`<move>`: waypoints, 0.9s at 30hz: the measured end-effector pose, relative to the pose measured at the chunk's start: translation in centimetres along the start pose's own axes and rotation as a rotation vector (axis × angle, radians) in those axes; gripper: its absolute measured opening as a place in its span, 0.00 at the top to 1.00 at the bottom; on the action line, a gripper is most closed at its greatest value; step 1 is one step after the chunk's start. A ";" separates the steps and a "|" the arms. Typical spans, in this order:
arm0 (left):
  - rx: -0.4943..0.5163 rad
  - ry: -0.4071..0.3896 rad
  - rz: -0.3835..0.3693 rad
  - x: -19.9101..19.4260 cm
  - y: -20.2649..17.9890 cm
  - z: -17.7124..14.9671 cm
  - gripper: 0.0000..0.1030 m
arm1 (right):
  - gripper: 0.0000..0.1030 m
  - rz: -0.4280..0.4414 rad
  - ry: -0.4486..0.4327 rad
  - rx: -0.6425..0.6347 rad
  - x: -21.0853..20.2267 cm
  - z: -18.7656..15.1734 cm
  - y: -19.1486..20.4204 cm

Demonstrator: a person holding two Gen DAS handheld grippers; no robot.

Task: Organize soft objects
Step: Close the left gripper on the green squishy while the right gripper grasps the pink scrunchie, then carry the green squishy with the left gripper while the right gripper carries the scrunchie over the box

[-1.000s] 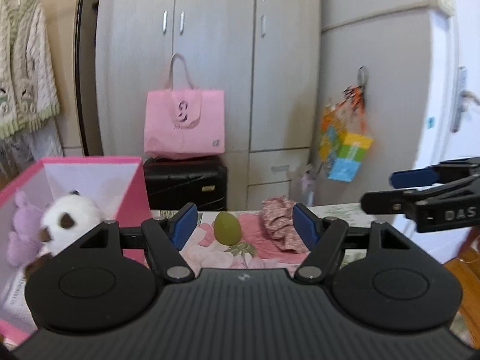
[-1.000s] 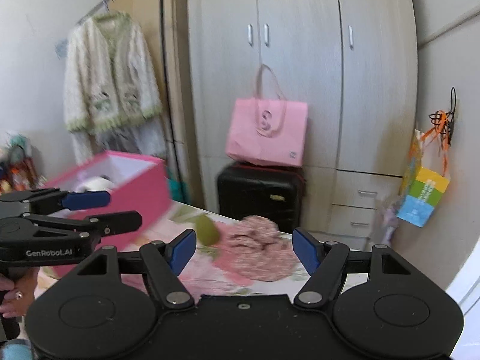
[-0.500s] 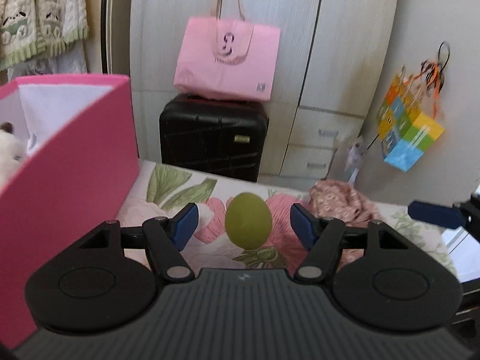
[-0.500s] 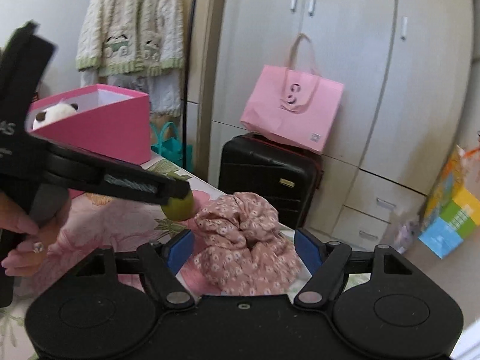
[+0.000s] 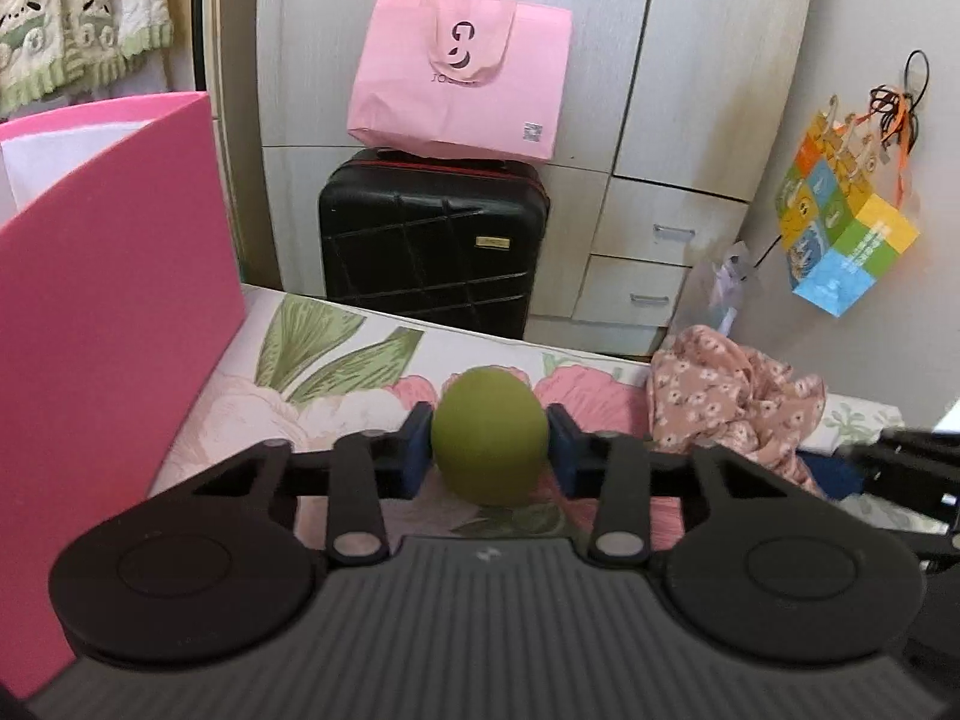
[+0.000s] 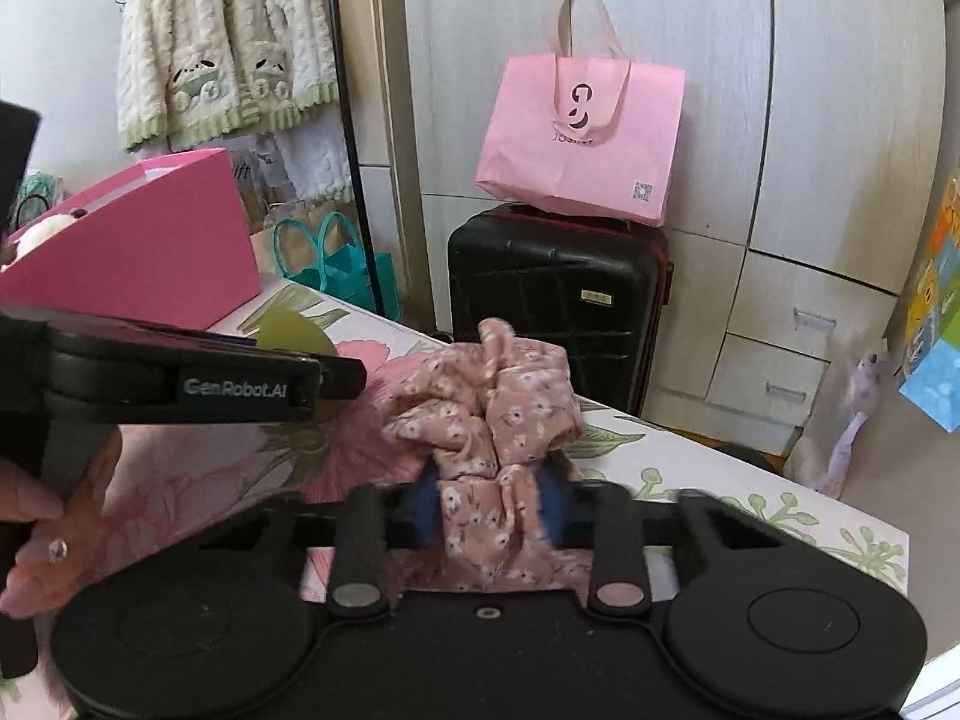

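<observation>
- While both of your grippers are working low over the flowered bedspread (image 5: 336,360), the left gripper (image 5: 489,450) is clamping the olive-green, egg-shaped soft ball (image 5: 489,441); its blue pads (image 5: 415,450) have just been closing and are now pressing the ball's two sides.
- The right gripper (image 6: 492,510) is pinching a fold of the crumpled pink floral cloth (image 6: 486,414); its jaws have likewise just been closing, and the fabric is bunching up between them.
- Both soft things are sitting on the bedspread near its far edge, the ball to the left and the cloth just beside it on the right.
- The relation your next move is turning on, as I judge it: the open pink rectangular box (image 5: 108,300) is standing to the left of both grippers, its wall rising above the ball. The left gripper is the nearer one, so the ball is going to need lifting up and over that rim; the cloth is lying farther from it.
- A white plush toy (image 6: 45,231) is peeking over the box rim in the right wrist view.
- Readable writing: "GenRobot.AI" is showing on the left gripper's side. The pink paper bag (image 6: 582,144) on the black hard-shell suitcase (image 6: 558,300) is carrying a dark logo, but the word beneath it is too blurred to read.
</observation>
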State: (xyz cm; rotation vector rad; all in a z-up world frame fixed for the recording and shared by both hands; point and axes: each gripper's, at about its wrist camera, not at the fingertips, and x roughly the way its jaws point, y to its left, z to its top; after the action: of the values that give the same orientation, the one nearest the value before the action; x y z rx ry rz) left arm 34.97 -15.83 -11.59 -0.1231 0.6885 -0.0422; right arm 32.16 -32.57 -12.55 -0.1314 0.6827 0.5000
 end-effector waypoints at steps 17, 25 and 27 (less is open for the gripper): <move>0.056 0.019 -0.114 -6.3 0.6 -2.2 0.64 | 0.82 -0.030 0.004 0.039 -4.8 -1.9 4.6; 0.079 0.000 -0.173 -10.6 2.3 -4.2 0.64 | 0.81 -0.056 0.010 0.065 -8.5 -3.4 6.9; 0.087 0.000 -0.188 -11.6 2.8 -4.6 0.64 | 0.81 -0.061 0.010 0.058 -9.5 -3.7 7.5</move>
State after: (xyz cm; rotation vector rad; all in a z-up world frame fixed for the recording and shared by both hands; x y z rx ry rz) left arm 23.03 -12.63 -8.17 -0.1042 0.6728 -0.2525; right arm 20.09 -30.80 -9.10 -0.1002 0.7002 0.4205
